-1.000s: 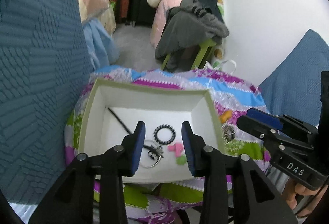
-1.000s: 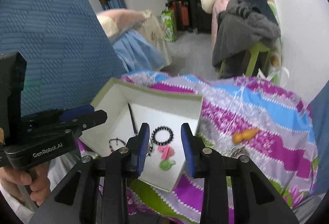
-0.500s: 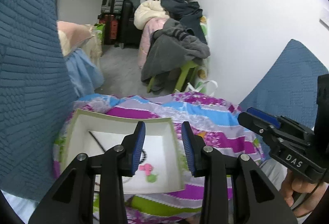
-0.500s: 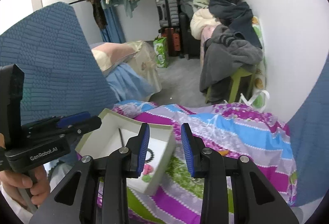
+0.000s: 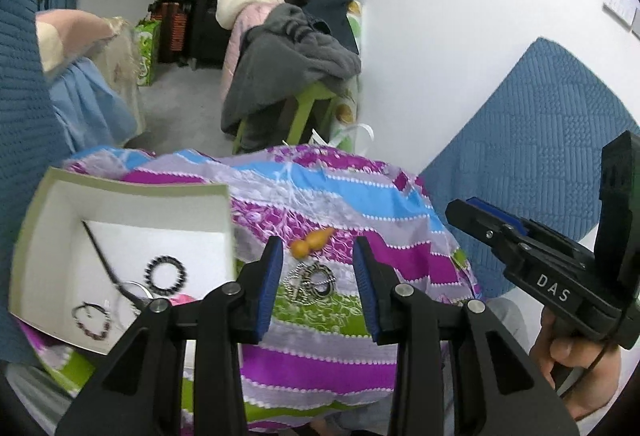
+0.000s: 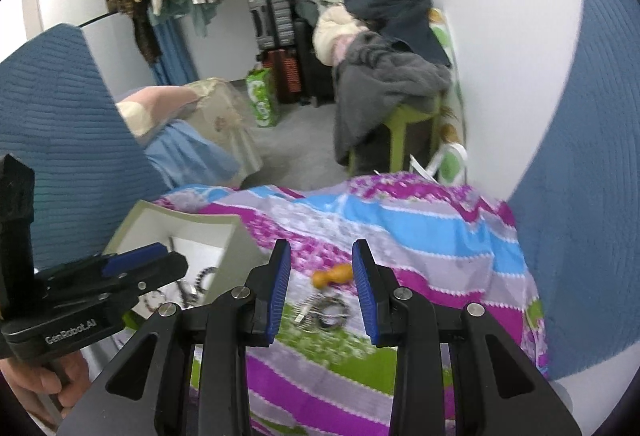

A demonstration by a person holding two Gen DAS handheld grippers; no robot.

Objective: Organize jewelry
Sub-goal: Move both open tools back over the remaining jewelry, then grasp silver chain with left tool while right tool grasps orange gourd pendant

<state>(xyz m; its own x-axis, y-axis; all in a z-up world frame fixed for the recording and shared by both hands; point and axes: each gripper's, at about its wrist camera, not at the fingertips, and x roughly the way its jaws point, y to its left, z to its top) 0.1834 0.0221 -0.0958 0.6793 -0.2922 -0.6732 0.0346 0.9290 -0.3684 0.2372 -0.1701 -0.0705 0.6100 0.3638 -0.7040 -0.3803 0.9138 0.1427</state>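
Left gripper (image 5: 318, 268) and right gripper (image 6: 322, 274): jaws part-open, holding nothing, above silver chain pile (image 5: 310, 282) beside orange gourd charm (image 5: 310, 242); box (image 5: 132, 192) left.

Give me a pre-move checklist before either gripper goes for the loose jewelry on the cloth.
1. Left gripper jaws empty and apart: ok.
2. Right gripper jaws empty and apart: ok.
3. Silver jewelry pile in view between the left fingers: ok.
4. Orange gourd charm clear of the pile: ok, lying apart behind it.
5. White box open to receive: ok.
6. Pile untangled: cannot tell.
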